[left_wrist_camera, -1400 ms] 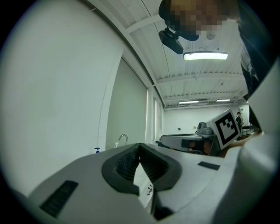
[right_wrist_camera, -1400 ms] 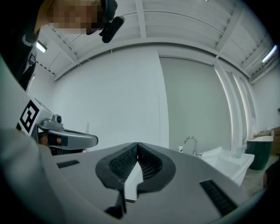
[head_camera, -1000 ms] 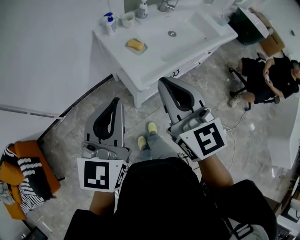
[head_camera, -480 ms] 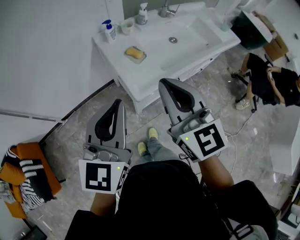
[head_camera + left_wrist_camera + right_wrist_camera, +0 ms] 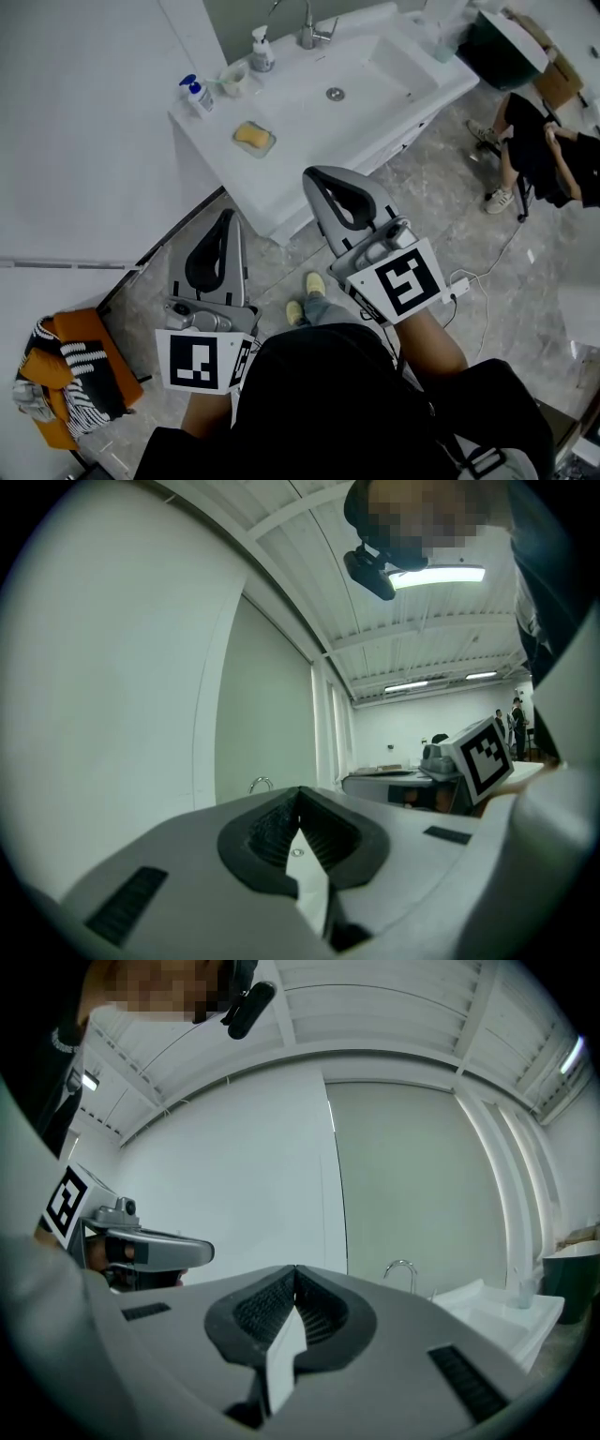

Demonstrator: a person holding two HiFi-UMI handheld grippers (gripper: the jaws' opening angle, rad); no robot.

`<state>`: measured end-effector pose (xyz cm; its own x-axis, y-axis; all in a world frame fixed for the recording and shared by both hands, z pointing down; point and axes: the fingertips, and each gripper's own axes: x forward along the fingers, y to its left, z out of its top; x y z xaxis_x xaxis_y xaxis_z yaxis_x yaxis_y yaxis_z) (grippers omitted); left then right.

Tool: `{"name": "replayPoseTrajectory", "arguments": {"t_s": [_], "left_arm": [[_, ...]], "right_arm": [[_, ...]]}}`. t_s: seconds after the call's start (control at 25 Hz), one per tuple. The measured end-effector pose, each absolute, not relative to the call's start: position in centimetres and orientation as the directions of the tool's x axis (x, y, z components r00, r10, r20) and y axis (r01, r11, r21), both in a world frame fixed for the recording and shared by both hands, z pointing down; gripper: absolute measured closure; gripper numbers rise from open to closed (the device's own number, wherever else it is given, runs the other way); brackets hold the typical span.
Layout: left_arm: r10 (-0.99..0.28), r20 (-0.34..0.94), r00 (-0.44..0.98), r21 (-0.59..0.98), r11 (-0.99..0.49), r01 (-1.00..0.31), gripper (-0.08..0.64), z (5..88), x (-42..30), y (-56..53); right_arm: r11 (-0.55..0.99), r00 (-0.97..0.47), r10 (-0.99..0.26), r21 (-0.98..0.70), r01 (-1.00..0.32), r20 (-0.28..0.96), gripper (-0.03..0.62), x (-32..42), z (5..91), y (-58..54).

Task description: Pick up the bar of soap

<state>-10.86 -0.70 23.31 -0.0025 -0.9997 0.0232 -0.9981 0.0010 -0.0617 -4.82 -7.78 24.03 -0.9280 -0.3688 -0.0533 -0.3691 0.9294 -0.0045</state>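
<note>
Moved since the earlier frame: in the head view the washbasin [image 5: 300,155] sits closer to both grippers, and the soap [image 5: 253,137] has come down the frame with it.

Writing: none that I can read. The marker cube [image 5: 199,361] on each gripper bears only a black-and-white square pattern.

Soap: a yellow bar in a dish [image 5: 270,146] on the basin's left side, ahead of both tips and well apart from them.

Left gripper [image 5: 225,215]: jaws fully together, holding nothing.

Right gripper [image 5: 314,174]: jaws together, holding nothing.

Head view only: the soap, a blue-capped pump bottle [image 5: 194,92] and a cup [image 5: 232,80].

Gripper views: I see wall, ceiling and the tap [image 5: 401,1269], each with the other gripper alongside.
</note>
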Motion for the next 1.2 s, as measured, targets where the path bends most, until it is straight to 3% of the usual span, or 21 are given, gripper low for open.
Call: {"name": "replayPoseTrajectory", "arguments": {"t_s": [0.64,1.2], "left_arm": [[-0.995,0.094,-0.02,-0.106,0.01,-0.994,0.554,24.6,-9.9,-5.2],[-0.996,0.09,0.012,-0.076,-0.019,-0.997,0.554,25.2,-12.7,-7.1]], "right_arm": [[0.94,-0.941,-0.334,-0.092,-0.328,-0.05,0.584,-4.9,26.3,-12.8],[0.932,-0.933,-0.358,-0.066,-0.357,-0.02,0.584,-7.7,27.0,-14.5]]}}
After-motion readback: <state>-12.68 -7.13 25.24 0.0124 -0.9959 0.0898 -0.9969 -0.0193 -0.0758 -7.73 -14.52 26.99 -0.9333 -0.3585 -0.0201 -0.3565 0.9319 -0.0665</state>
